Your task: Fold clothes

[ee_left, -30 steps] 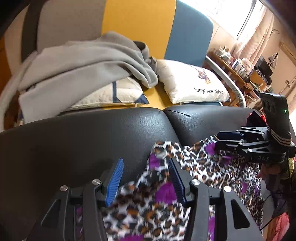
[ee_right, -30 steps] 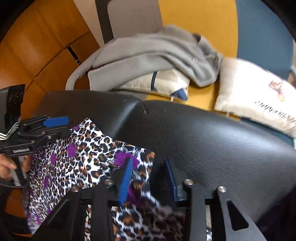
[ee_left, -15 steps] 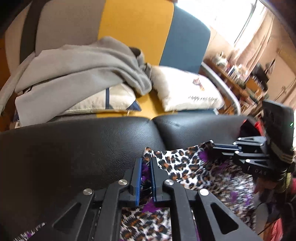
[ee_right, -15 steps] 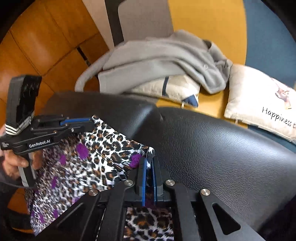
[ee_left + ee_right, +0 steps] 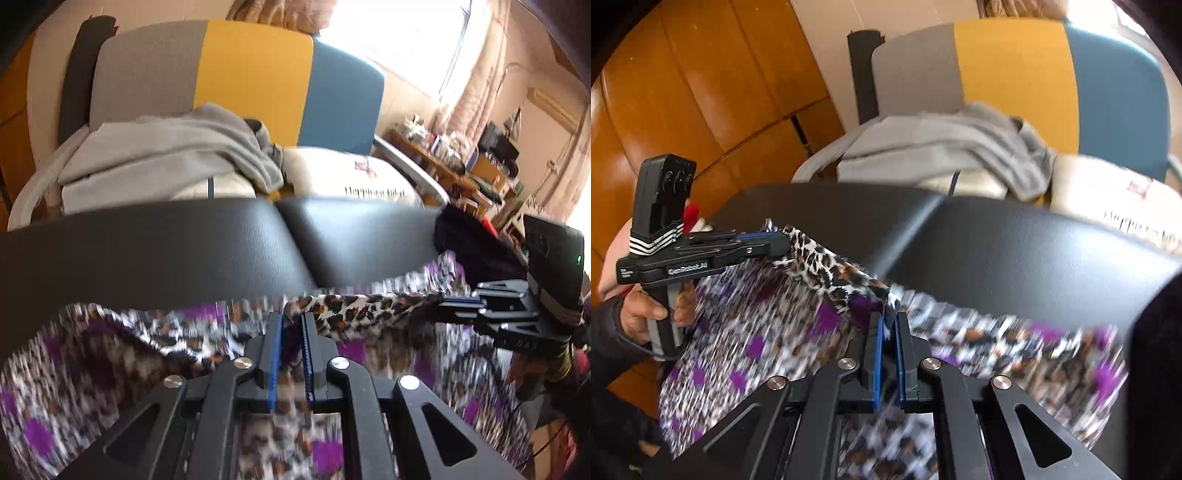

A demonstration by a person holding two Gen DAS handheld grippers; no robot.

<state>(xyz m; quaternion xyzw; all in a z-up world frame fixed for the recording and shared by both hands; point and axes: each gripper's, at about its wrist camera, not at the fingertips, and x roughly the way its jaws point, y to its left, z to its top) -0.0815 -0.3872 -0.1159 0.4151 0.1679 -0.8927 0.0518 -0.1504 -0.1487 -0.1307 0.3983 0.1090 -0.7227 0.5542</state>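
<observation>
Left wrist: black leather sofa [image 5: 184, 251], cluttered room behind; left gripper [image 5: 291, 321] easing slightly, pinching leopard-print garment [image 5: 354, 306] over sofa.
Right wrist: right gripper [image 5: 889, 317] clamped on garment edge [image 5: 827, 266] above sofa [image 5: 1015, 254].

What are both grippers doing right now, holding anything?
Left gripper: clamped on the leopard-print garment, jaws easing open slightly.
Right gripper: shut on the same garment's edge.
</observation>
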